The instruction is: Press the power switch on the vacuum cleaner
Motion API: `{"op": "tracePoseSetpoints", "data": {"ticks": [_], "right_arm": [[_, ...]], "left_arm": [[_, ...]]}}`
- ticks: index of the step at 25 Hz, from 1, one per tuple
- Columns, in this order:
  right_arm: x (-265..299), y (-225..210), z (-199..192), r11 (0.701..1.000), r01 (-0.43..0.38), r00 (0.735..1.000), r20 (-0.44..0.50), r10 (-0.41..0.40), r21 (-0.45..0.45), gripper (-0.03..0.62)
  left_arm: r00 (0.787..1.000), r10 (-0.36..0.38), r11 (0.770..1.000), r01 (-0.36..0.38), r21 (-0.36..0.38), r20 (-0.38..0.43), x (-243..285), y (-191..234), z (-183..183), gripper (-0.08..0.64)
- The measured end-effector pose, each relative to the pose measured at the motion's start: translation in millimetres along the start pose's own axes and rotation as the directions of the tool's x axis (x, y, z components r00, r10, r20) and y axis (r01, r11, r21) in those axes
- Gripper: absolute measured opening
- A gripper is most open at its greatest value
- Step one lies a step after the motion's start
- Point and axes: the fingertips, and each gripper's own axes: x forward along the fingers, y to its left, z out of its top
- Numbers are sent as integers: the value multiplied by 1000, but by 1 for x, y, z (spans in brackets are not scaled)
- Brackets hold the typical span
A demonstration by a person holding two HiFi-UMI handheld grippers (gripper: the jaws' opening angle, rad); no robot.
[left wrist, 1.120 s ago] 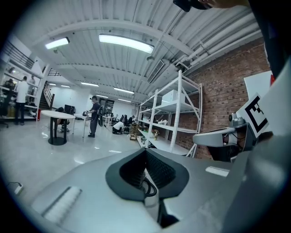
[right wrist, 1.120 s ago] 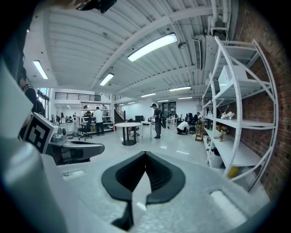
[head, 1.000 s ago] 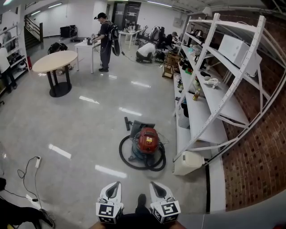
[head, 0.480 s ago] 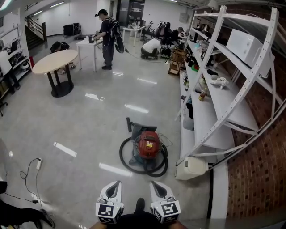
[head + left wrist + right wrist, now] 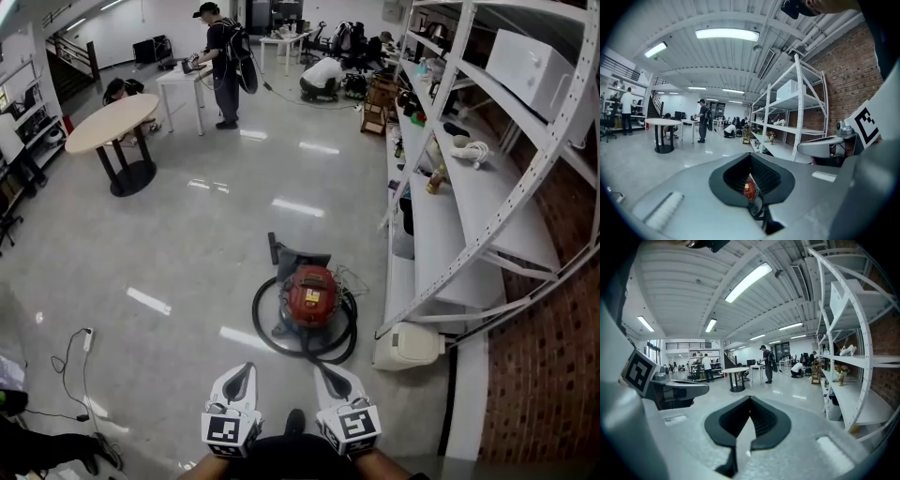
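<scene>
Vacuum cleaner (image 5: 310,292) sits on the floor (image 5: 187,253), well ahead of left gripper (image 5: 244,370) and right gripper (image 5: 322,374), both with jaws closed together and empty.

No text is legible; the yellow label (image 5: 313,297) on the vacuum cleaner (image 5: 310,284) is blurred.

Bare floor (image 5: 274,377) before the vacuum cleaner (image 5: 310,292); hose (image 5: 267,334) looped around, shelving (image 5: 441,253) beside.

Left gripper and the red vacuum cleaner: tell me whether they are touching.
Apart. In the head view, bare floor shows between the left gripper and the vacuum cleaner with its hose. The gripper is held close to the person's body.
</scene>
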Motion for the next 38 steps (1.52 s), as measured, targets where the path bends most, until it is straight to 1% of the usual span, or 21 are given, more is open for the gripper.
{"op": "tracePoseSetpoints", "data": {"ticks": [2,6,9,14,17,20,23,26,30,33,38], "right_arm": [[5,-10,1,1000,-10,1000,4,10,-3,-8],[14,-22,-1,1000,-27,1000,8,27,4,-8],[20,-24,-4,999,-31,999,-5,31,15,-8],[40,-27,-4,998,-26,999,-45,29,55,-8],[54,-32,-8,999,14,998,-57,-12,36,-8],[71,-36,-13,997,53,995,-90,-48,56,-8],[94,-44,-24,993,98,985,-147,-86,72,-8],[124,-50,-26,988,141,976,-180,-126,70,-8],[158,-54,-23,981,185,964,-207,-169,64,-8],[175,-58,-23,972,222,953,-227,-200,75,-8],[193,-67,-23,960,270,937,-249,-244,75,-8]], "left_arm": [[1000,12,1000,-12,13,13,10,-1,4,15],[999,23,1000,-22,22,-28,22,-5,-3,15],[999,34,999,-34,22,-30,28,-2,-1,15],[999,18,1000,-17,9,-41,46,8,-1,15],[998,-18,1000,17,-8,-61,64,15,-6,15],[995,-67,998,66,-13,-76,85,23,-10,15],[988,-110,994,109,-16,-104,109,35,-17,15],[981,-144,990,143,-17,-133,132,57,-23,15],[973,-176,984,175,-20,-151,158,86,-25,15],[969,-192,981,192,-17,-155,176,103,-24,15],[963,-221,975,221,-18,-152,199,114,-18,15]]}}
